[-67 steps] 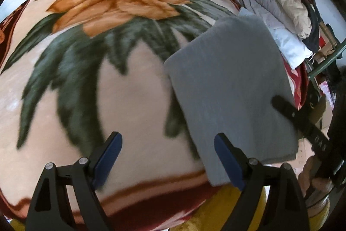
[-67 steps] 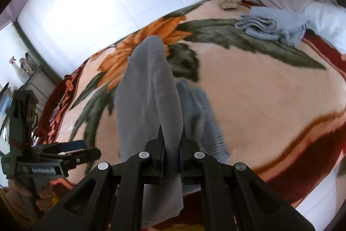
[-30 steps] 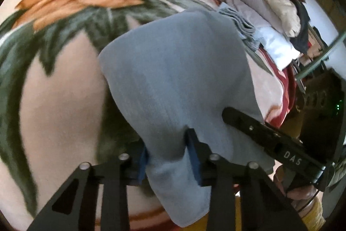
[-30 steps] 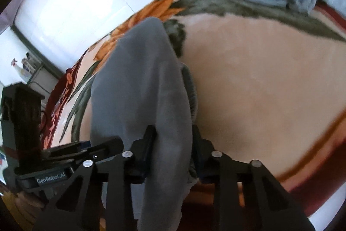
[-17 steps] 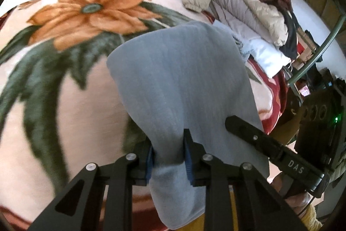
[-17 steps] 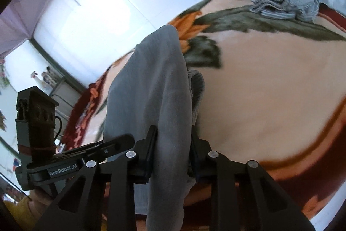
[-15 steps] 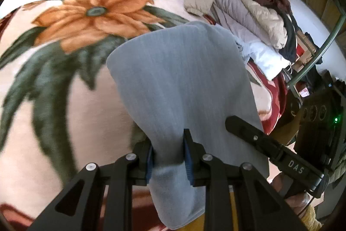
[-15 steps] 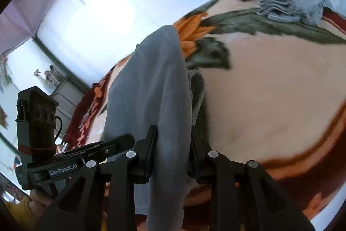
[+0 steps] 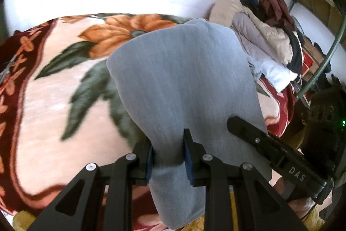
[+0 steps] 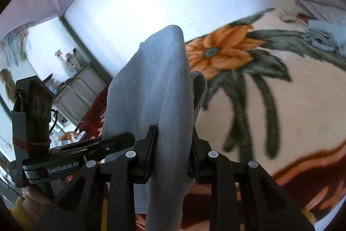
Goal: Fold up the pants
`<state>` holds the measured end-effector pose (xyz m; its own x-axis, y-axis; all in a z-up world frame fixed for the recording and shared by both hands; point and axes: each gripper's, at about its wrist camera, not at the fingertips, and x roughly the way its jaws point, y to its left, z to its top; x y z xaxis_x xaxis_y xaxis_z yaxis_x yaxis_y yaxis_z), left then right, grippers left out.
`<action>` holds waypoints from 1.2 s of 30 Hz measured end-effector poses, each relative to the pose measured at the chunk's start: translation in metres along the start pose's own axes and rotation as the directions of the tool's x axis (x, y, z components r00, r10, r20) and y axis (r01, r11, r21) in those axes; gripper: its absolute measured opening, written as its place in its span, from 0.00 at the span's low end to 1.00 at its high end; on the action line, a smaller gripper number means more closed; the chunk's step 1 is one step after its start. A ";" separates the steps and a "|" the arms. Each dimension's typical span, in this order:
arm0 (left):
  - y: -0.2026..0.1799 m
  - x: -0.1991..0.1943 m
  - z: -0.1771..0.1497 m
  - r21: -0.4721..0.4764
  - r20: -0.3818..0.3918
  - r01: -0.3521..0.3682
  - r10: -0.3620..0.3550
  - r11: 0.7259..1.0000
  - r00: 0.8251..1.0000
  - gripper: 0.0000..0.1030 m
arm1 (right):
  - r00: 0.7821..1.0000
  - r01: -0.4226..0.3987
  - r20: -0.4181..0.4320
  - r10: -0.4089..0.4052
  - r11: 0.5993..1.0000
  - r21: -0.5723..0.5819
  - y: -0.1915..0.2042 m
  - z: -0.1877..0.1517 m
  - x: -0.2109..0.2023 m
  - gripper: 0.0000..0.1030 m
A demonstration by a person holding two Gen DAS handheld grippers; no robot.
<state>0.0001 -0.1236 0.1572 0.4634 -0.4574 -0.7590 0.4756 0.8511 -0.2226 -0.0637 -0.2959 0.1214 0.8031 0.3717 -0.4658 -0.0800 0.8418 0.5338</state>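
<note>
The folded grey pants (image 9: 186,84) hang between my two grippers, lifted clear above the flowered blanket (image 9: 54,105). My left gripper (image 9: 168,153) is shut on the near edge of the pants. My right gripper (image 10: 173,151) is shut on the same near edge of the pants (image 10: 160,88), further along it. The right gripper also shows in the left wrist view (image 9: 268,148), at the right edge of the cloth. The left gripper shows in the right wrist view (image 10: 101,146), low at the left. The far part of the pants arches upward.
A pile of coats and clothes (image 9: 266,32) lies at the far right of the bed, with a folded grey garment (image 10: 322,36) beside it. A metal bed frame post (image 9: 320,62) stands at the right. A shelf with bottles (image 10: 69,66) stands by the far wall.
Both grippers have risen with the pants, lifting the cloth higher off the blanket; more of the wall and room shows. The left gripper, open 2.2 s ago, closed on the pants.
</note>
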 end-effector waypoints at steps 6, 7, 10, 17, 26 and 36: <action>0.028 -0.050 -0.009 -0.040 0.061 -0.029 0.031 0.999 0.998 0.24 | 1.000 -0.024 0.014 0.025 0.998 -0.066 0.052 -0.001 -0.002 0.27; 0.034 -0.058 -0.011 -0.045 0.071 -0.032 0.036 0.998 0.997 0.24 | 0.999 -0.027 0.017 0.028 0.997 -0.076 0.060 -0.002 -0.002 0.27; 0.048 -0.076 -0.014 -0.057 0.093 -0.038 0.043 0.998 0.995 0.24 | 0.999 -0.032 0.023 0.035 0.994 -0.103 0.081 -0.003 0.001 0.27; 0.083 -0.088 -0.006 -0.076 0.112 -0.034 0.042 0.996 0.993 0.24 | 0.999 -0.040 0.012 0.041 0.992 -0.122 0.108 0.003 0.030 0.27; 0.141 -0.049 0.004 -0.115 0.072 -0.055 0.063 0.992 0.995 0.24 | 0.998 -0.021 -0.054 0.016 0.995 -0.093 0.107 -0.007 0.098 0.28; 0.195 0.031 -0.012 -0.191 -0.090 -0.019 0.002 0.981 0.996 0.25 | 0.976 0.022 -0.216 -0.025 1.000 -0.017 0.076 -0.029 0.165 0.28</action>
<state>0.0981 0.0317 0.0828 0.3955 -0.4306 -0.8112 0.3145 0.8934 -0.3208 0.0454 -0.1593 0.0649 0.6584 0.4263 -0.6204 -0.0725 0.8562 0.5115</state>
